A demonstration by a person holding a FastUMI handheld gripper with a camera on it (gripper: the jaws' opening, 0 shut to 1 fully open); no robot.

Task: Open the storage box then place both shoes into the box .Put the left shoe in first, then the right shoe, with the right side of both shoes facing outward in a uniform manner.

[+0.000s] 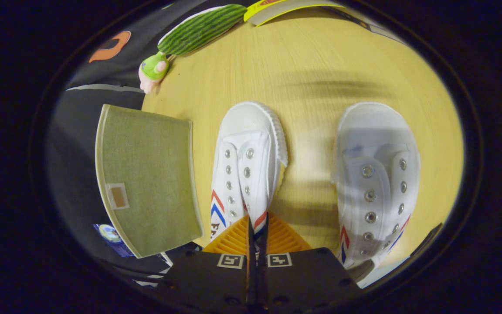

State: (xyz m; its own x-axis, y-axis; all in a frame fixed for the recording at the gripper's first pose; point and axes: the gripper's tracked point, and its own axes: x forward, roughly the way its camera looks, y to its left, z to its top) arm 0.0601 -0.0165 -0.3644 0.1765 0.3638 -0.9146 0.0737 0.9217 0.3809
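Note:
Two white canvas shoes with red and blue stripes lie on the wooden table, toes pointing away from me. My gripper is shut on the collar of the shoe nearer the box; a thin strip of its side wall shows between the fingers, and the shoe leans to one side. The other shoe rests flat to the right, apart from the fingers. To the left of the held shoe sits the olive-green fabric storage box, its lid down, with a small tan tab near one edge.
Beyond the box, at the table's far left edge, lie a watermelon-striped plush and a small green and pink toy. A yellow card lies at the far edge. A dark flat object pokes in beside the right shoe.

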